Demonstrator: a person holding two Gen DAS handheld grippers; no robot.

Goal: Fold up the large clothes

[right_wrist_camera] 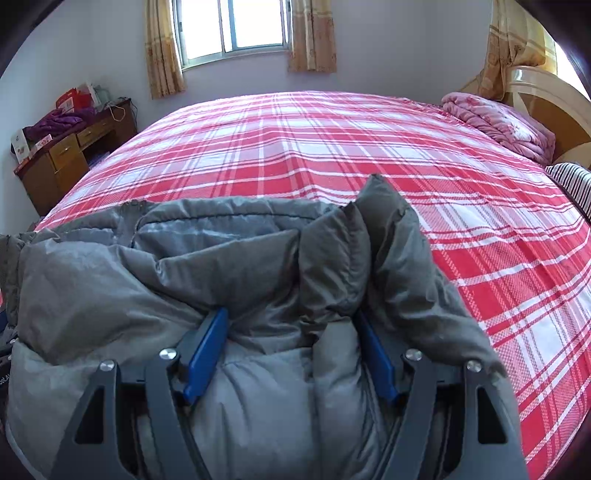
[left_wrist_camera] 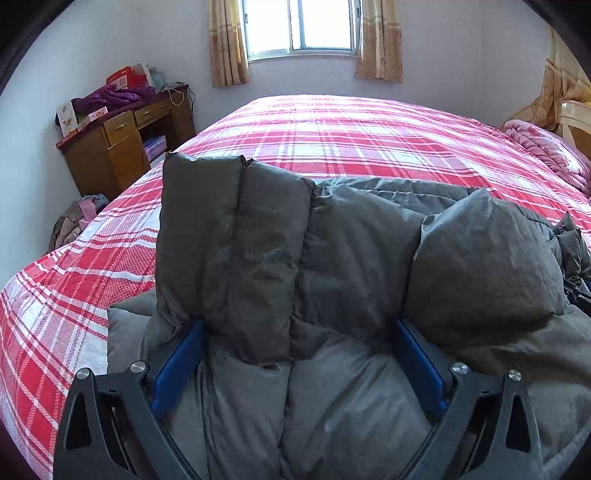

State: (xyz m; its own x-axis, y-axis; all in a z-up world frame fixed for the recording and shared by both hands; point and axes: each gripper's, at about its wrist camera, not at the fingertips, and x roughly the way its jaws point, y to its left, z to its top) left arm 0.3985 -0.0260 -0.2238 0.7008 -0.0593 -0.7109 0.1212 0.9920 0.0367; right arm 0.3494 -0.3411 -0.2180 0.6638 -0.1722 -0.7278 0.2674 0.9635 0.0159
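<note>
At the bottom of the left wrist view the left gripper (left_wrist_camera: 299,354) stood clenched on a thick bunch of the grey padded coat (left_wrist_camera: 332,258), its blue pads (left_wrist_camera: 177,365) pressed into the quilting on either side; a stiff quilted edge rose between them toward the upper left of the frame. In the right wrist view the right gripper (right_wrist_camera: 291,347) was likewise grasping a gathered wad of the same coat (right_wrist_camera: 221,258), the fabric bulging up between its blue pads (right_wrist_camera: 207,350) and a puffed flap standing up just right of centre. Beyond both tongs the coat lay bunched along the near edge of the bed (right_wrist_camera: 332,155), on the red and white plaid cover, with part of it doubled over on itself. By the look of it the fold was only partly made: the near edge was lifted and held, while the rest stayed rumpled and unflattened, so carrying it over and smoothing it were left. Farther off, the pink quilt (right_wrist_camera: 495,122) sat at the upper right, the wooden desk (left_wrist_camera: 122,147) at the upper left, and the window (left_wrist_camera: 299,26) at the top.
</note>
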